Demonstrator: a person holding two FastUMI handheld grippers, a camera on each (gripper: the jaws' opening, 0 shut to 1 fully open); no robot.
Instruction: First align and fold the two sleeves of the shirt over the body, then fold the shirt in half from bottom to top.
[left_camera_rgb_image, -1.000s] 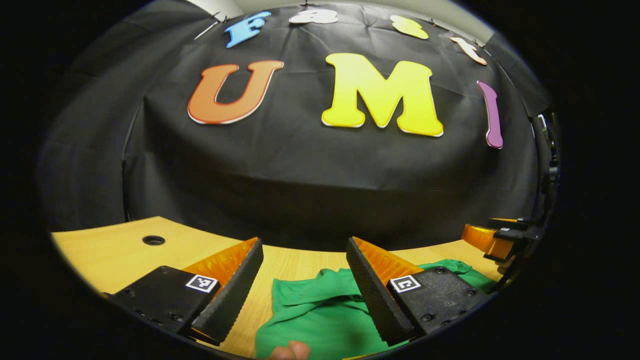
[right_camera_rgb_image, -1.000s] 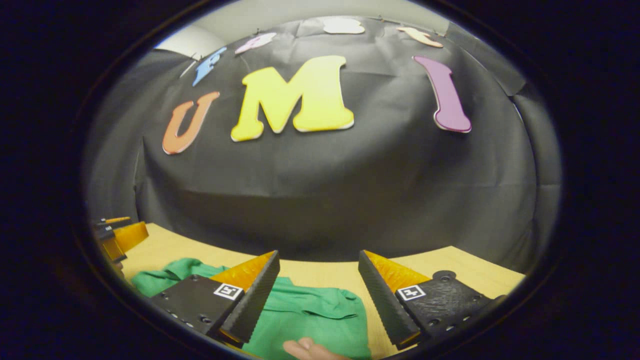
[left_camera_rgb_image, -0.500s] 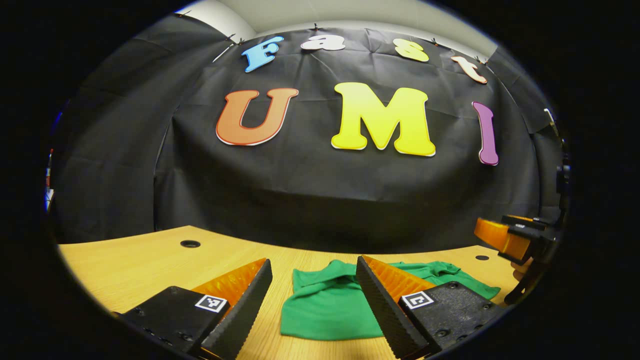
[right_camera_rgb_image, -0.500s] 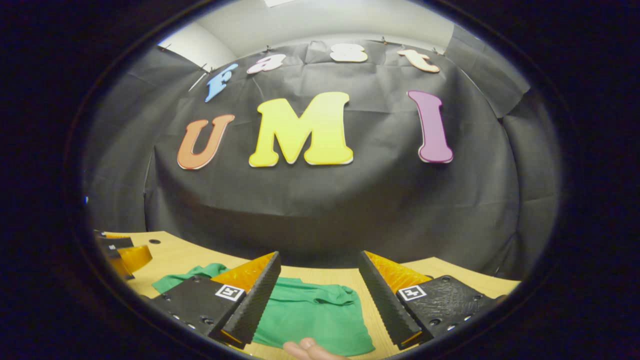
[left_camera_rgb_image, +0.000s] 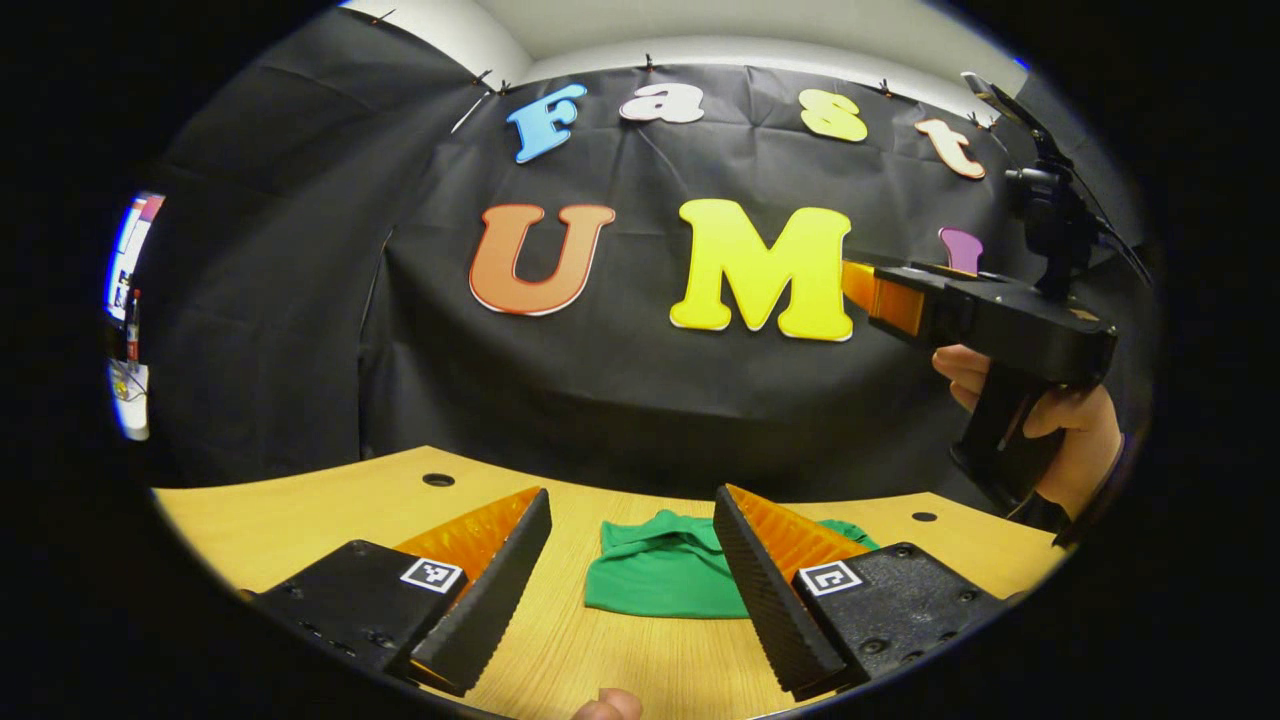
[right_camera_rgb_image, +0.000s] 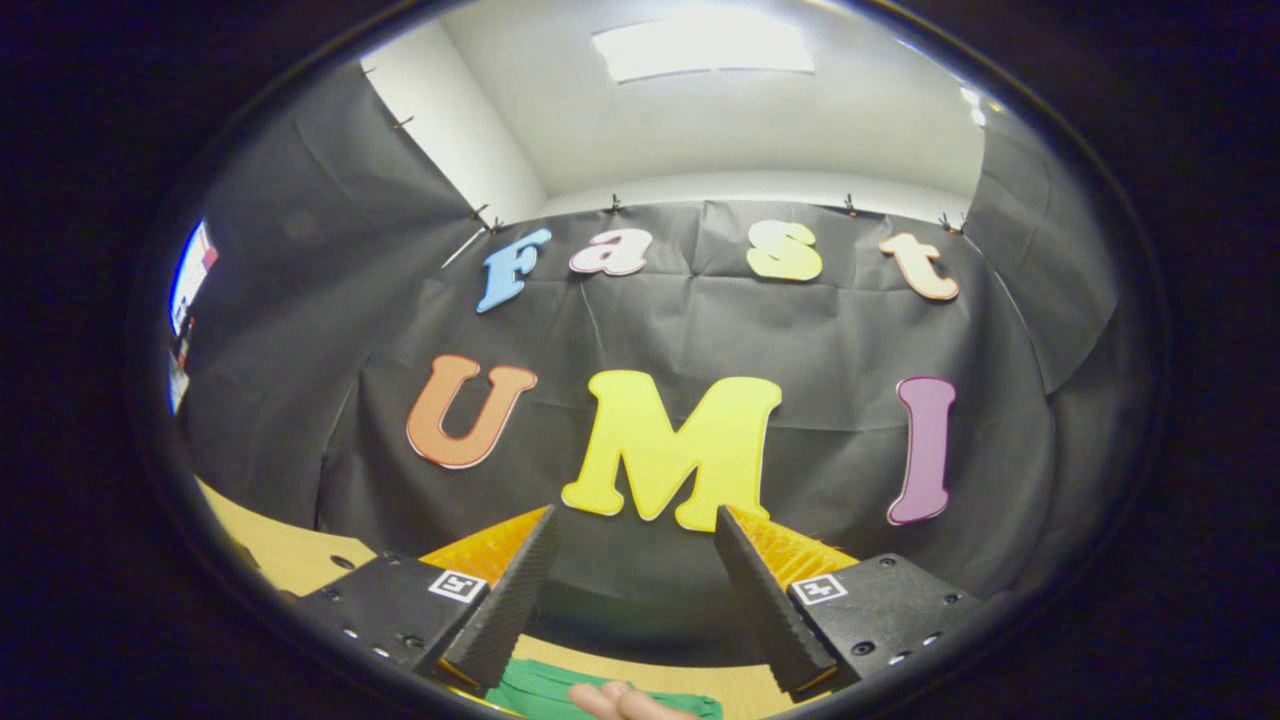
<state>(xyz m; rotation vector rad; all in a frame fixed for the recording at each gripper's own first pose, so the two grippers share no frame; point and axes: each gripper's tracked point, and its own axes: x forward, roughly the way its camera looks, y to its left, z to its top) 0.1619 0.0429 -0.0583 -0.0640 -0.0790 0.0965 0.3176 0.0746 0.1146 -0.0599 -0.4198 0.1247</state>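
In the left gripper view, the soft green shirt (left_camera_rgb_image: 665, 572) lies folded into a compact, creased bundle on the pale wood-grain table (left_camera_rgb_image: 300, 505). The left gripper (left_camera_rgb_image: 630, 590) hovers above it, ridged fingers wide apart and empty, farther back than a second ago. In the right gripper view, the right gripper (right_camera_rgb_image: 632, 605) has lifted and tilted upward, jaws spread and empty, the shirt a sliver at the bottom edge.

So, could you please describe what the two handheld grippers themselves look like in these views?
The left gripper has wedge-shaped, ridged jaws on black bolted blocks, each bearing a small square black-and-white marker. The right gripper looks the same; in the left gripper view it shows a black pistol-grip body with a cabled mount on top.
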